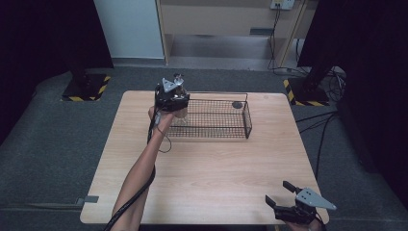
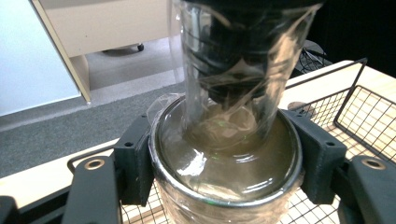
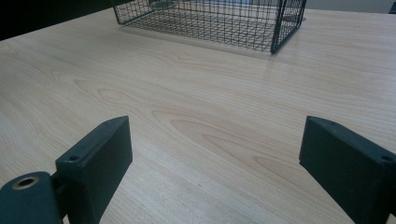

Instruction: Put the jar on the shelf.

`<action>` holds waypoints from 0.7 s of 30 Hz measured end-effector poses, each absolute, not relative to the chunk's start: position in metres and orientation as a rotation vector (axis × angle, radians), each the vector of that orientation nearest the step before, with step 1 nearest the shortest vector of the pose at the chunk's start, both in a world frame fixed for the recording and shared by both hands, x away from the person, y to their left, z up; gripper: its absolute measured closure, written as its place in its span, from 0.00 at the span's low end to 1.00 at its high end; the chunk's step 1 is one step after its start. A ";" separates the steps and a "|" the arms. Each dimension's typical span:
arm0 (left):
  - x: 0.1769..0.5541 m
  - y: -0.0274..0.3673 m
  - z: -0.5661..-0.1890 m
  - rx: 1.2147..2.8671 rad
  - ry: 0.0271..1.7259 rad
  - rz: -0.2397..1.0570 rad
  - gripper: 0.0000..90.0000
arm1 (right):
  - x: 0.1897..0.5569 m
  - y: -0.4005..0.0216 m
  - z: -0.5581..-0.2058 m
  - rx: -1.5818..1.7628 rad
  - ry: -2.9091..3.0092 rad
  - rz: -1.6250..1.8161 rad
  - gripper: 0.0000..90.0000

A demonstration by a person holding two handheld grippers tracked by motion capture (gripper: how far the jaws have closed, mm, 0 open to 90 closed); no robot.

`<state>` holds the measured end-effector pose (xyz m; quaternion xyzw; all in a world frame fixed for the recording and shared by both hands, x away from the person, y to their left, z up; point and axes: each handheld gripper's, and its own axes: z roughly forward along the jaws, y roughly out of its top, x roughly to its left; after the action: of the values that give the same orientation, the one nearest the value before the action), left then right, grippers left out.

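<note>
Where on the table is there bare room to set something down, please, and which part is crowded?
The table is bare between the wire basket and its near edge, up to the open right hand-held gripper. Strips either side of the basket are free too. The basket's left end is crowded: the left hand-held gripper holds a glass jar there.

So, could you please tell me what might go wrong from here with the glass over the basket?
1. The left gripper pinches the clear glass jar only at its smooth sides, so it might slip.
2. The jar hangs at the wire basket's left end, so it could clip the rim.
3. The right gripper rests open, too far away to help.
</note>
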<state>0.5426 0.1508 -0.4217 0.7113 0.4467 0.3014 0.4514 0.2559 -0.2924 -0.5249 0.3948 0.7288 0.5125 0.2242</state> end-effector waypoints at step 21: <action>0.546 0.150 -0.438 1.786 1.129 0.739 0.36 | 0.256 -0.293 -0.525 1.086 2.012 1.417 0.11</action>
<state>0.5456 0.1495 -0.4379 0.7180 0.4537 0.2972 0.4363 0.2557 -0.2927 -0.5248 0.3935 0.7289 0.5135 0.2239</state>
